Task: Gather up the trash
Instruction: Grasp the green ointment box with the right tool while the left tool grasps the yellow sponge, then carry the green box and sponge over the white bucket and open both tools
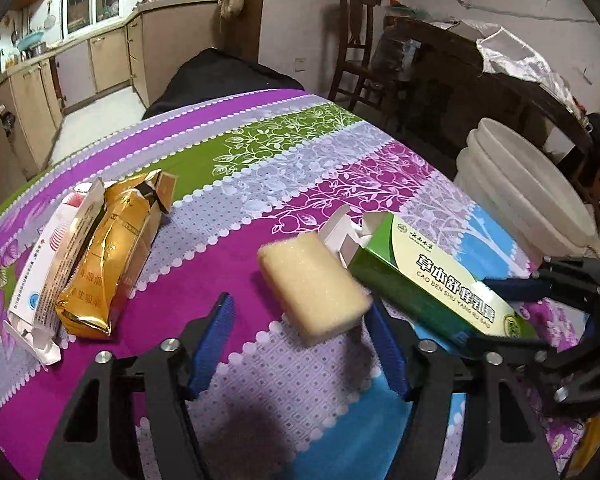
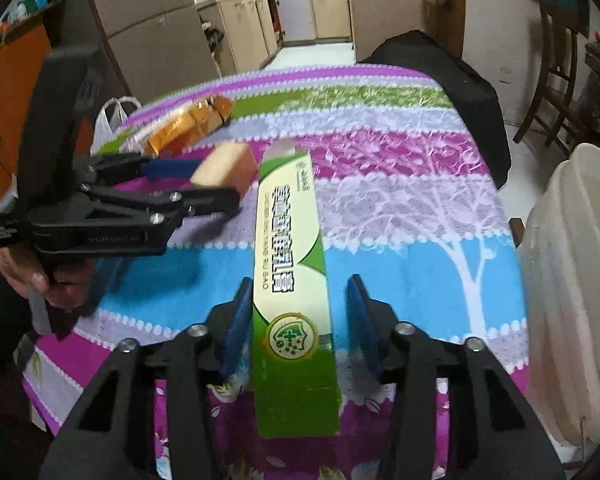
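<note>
A yellow sponge (image 1: 314, 284) lies on the patterned tablecloth just ahead of my open left gripper (image 1: 300, 312), nearer its right finger; it also shows in the right wrist view (image 2: 226, 170). A long green box (image 2: 292, 280) lies lengthwise between the open fingers of my right gripper (image 2: 300, 300), with gaps on both sides; it also shows in the left wrist view (image 1: 428, 280). A gold wrapper (image 1: 108, 256) and a white box (image 1: 44, 272) lie at the left. My right gripper (image 1: 496, 308) shows around the green box's near end in the left wrist view.
A white bucket (image 2: 572, 280) stands beside the table's right edge; it also shows in the left wrist view (image 1: 528, 188). A white plastic bag (image 2: 110, 120) hangs past the far left edge. Wooden chairs (image 1: 356, 44) and kitchen cabinets stand beyond the table.
</note>
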Demonstrator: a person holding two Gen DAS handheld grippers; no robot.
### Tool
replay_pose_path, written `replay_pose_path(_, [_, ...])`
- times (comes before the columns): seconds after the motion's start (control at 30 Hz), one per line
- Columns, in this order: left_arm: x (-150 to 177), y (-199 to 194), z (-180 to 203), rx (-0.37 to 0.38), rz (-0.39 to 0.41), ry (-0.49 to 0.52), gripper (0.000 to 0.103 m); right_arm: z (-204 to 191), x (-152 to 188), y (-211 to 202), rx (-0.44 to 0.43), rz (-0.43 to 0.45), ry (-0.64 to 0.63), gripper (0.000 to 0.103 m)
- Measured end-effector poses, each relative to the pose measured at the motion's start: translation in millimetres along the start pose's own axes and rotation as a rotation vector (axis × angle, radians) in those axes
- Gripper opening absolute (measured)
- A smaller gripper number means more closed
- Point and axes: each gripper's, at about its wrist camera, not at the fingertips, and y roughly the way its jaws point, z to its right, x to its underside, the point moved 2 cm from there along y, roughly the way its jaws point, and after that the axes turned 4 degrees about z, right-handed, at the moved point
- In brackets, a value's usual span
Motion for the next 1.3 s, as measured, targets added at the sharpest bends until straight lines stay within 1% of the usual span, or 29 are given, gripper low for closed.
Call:
replay_pose_path(0.07, [-2.0, 0.9, 1.2, 0.008, 0.005, -0.018, 0.064, -2.2, -1.4, 1.8, 0.005, 0.013, -0.004, 0.043])
replay_pose_path(0.1, [-2.9, 1.6, 1.5, -0.002, 0.008, -0.024, 0.064, -2.8, -2.4, 3.3, 0.01, 0.015, -0.006, 0.037])
replay_pose_path(0.13, [-3.2, 2.3, 1.6, -0.012, 0.01, -0.022, 0.064, -3.8, -2.6, 3.4, 0.021, 0.021, -0.012, 0.035])
replay_pose_path(0.17, [-2.9, 3.1, 1.4, -0.023, 0.011, -0.021, 0.058, -4.1, -2.2, 4.0, 0.026, 0.026, -0.017, 0.035])
replay_pose_path(0.2, [-2.0, 2.8, 1.2, -0.032, 0.021, -0.021, 0.057, -4.3, -1.3, 3.7, 0.027, 0.031, -0.016, 0.034])
replay_pose_path(0.27, [0.4, 0.6, 2.7, -0.006, 0.027, -0.028, 0.041, -4.0, 0.0, 2.1, 0.021, 0.036, -0.008, 0.034])
replay_pose_path(0.37, [7.1, -8.9, 3.4, -0.02, 0.037, -0.038, 0.038, -2.1, 5.1, -3.6, 0.013, 0.045, 0.02, 0.034])
replay_pose_path(0.47, [14.8, -28.0, -1.1, -0.051, 0.06, -0.074, 0.036, -1.3, 8.9, -15.6, 0.004, 0.067, 0.052, 0.034])
replay_pose_path(0.63, [20.6, -68.5, 0.9, -0.145, 0.099, -0.109, 0.036, -9.3, 10.4, -39.5, -0.009, 0.1, 0.068, 0.034])
replay_pose_path(0.77, [21.9, -95.1, 9.0, -0.251, 0.135, -0.093, 0.036, -20.5, 8.8, -53.2, -0.03, 0.112, 0.061, 0.034])
replay_pose_path(0.93, [23.4, -119.4, 21.6, -0.358, 0.17, -0.069, 0.036, -29.4, 7.8, -64.3, -0.041, 0.123, 0.047, 0.034])
replay_pose_path(1.17, [19.1, -132.5, 39.6, -0.399, 0.19, -0.035, 0.036, -32.4, 5.6, -77.7, -0.042, 0.137, 0.03, 0.034])
replay_pose_path(1.3, [12.2, -133.9, 52.2, -0.401, 0.194, -0.011, 0.036, -27.8, 0.7, -86.5, -0.029, 0.14, 0.016, 0.034])
